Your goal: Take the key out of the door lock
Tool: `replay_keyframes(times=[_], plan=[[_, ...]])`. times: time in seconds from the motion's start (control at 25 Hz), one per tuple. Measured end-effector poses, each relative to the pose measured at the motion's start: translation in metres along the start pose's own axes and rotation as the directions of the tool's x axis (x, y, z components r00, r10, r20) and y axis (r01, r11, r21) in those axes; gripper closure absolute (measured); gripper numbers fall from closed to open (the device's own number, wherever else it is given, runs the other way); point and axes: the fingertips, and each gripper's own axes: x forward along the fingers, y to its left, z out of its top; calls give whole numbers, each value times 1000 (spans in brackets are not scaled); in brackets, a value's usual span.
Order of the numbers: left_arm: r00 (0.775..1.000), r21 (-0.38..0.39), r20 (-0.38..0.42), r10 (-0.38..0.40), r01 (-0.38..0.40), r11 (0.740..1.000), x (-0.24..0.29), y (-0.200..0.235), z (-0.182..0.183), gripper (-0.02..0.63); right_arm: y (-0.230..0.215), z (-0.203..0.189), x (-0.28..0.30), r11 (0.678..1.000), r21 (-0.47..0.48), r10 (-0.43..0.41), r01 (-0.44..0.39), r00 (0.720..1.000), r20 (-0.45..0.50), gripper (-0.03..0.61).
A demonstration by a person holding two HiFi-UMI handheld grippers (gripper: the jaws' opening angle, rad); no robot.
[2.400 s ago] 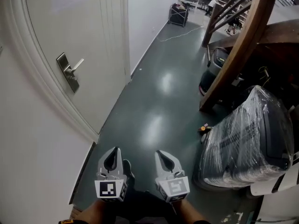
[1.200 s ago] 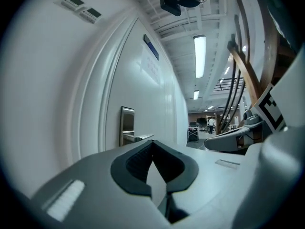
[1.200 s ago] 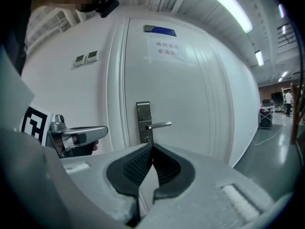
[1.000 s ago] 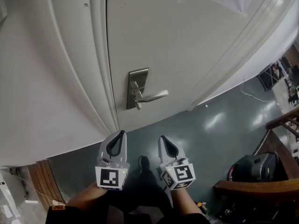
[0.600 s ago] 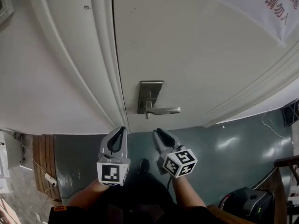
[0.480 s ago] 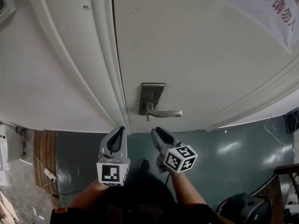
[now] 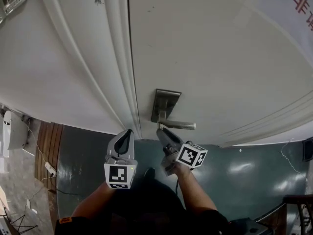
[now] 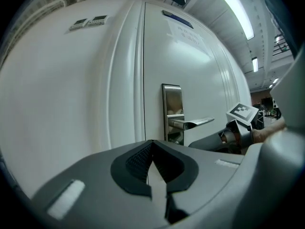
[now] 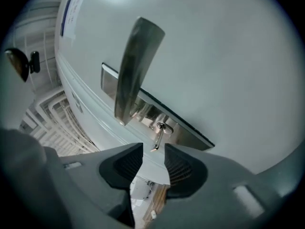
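left claw (image 8: 151, 149), jaws together, white door (image 8: 200, 56) ahead, steel lock plate (image 8: 171, 99), lever handle (image 8: 196, 123)

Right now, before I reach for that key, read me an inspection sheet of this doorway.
Surface: white door, metal lock plate with lever handle.
Job's things: key in the lock below the handle, sticking out.
Clutter: white object at the left edge, kind unclear.
Grippers: left hand-held gripper jaws together, empty, short of the door; right hand-held gripper jaws opening, key's end at their mouth, untouched.
Cables: white cord with a plug block on the floor at left.
Surroundings: dark green floor; paper notice on the door.
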Motion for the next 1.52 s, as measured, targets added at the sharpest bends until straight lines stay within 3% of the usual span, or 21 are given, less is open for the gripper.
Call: replay_keyframes(times=[0.28,0.44,0.56,0.92,1.52], plan=[[999,7,-40,19,-19,1000,0,3,-13,595,0,6,19,974,200,107,-108,994,16,456],[999,12,-47,21,-21,1000,-2,6,-15,595,-3,9,26,960,249,123,-126,992,26,470],[999,14,-50,20,-20,1000,-4,8,-16,595,-2,11,28,950,274,145,-152,988,44,530],[997,-3,-80,-7,7,1000,-3,8,-24,595,-6,8,25,895,399,174,-199,980,98,556],[991,-24,-69,-110,109,994,0,-1,-25,595,7,-19,1,876,450,121,-174,982,145,565]])
